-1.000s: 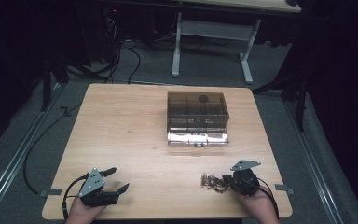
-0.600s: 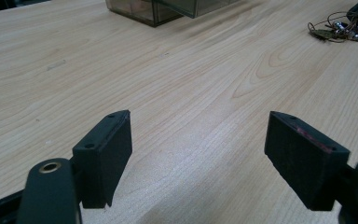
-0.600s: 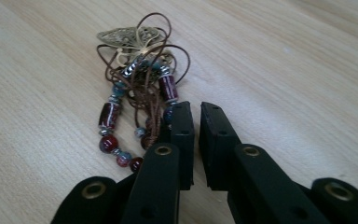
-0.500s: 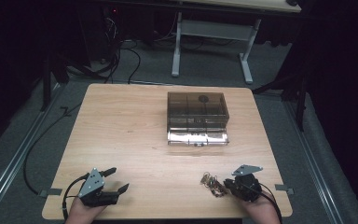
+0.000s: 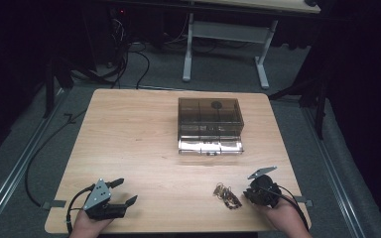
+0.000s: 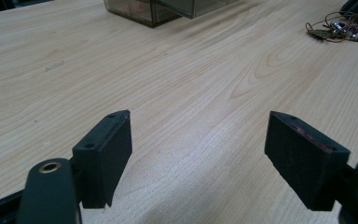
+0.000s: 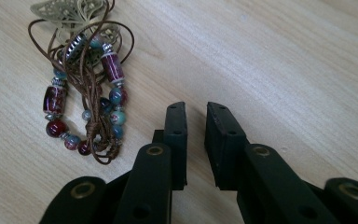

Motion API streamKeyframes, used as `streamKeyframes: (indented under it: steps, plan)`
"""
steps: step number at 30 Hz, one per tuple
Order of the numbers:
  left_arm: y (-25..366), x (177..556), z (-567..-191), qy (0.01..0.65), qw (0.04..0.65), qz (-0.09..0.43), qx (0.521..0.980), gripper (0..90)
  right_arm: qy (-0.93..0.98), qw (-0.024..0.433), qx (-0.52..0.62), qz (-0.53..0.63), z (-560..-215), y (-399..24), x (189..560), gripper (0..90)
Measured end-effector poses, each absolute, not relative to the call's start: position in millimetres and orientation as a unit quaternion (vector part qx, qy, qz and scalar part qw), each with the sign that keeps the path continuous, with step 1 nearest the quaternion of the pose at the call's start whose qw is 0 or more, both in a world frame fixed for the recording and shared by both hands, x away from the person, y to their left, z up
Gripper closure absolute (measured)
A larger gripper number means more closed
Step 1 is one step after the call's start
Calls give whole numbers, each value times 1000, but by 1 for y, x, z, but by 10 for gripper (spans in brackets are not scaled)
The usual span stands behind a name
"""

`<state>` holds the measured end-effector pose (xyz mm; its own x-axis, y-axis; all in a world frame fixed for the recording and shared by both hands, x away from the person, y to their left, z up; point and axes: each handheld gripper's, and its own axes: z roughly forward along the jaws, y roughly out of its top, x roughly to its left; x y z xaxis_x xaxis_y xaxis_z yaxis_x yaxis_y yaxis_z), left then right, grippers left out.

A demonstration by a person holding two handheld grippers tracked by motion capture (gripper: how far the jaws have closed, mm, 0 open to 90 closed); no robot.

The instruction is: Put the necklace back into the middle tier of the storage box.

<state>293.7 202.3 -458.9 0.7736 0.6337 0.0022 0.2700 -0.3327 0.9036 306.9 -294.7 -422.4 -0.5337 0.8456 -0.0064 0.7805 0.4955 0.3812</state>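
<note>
Two views differ: the right gripper view resolves beaded necklace (image 7: 86, 88) at ten o'clock of right tongs (image 7: 196, 119), slightly apart, just opening, empty; left tongs (image 6: 209, 154) gape wide.

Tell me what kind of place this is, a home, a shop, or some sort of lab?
Most likely a lab or recording studio, not a home. A lone wooden table stands on grey carpet among dark surroundings, with cables trailing across the floor and a bare desk frame behind. A person holds a sensor-fitted gripper in each hand.
</note>
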Motion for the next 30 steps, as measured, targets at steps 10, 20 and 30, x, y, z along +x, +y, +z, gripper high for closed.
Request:
streamKeyframes:
  steps: [10,20,30]
  plan:
    - [203,293,-459,279,505,177,797,233,865,60,482,127,-411,-290,320,743]
    - [203,293,-459,276,504,176,799,231,877,30,474,80,-398,-283,325,667]
    - [203,293,-459,276,503,177,800,230,885,15,460,76,-388,-269,321,585]
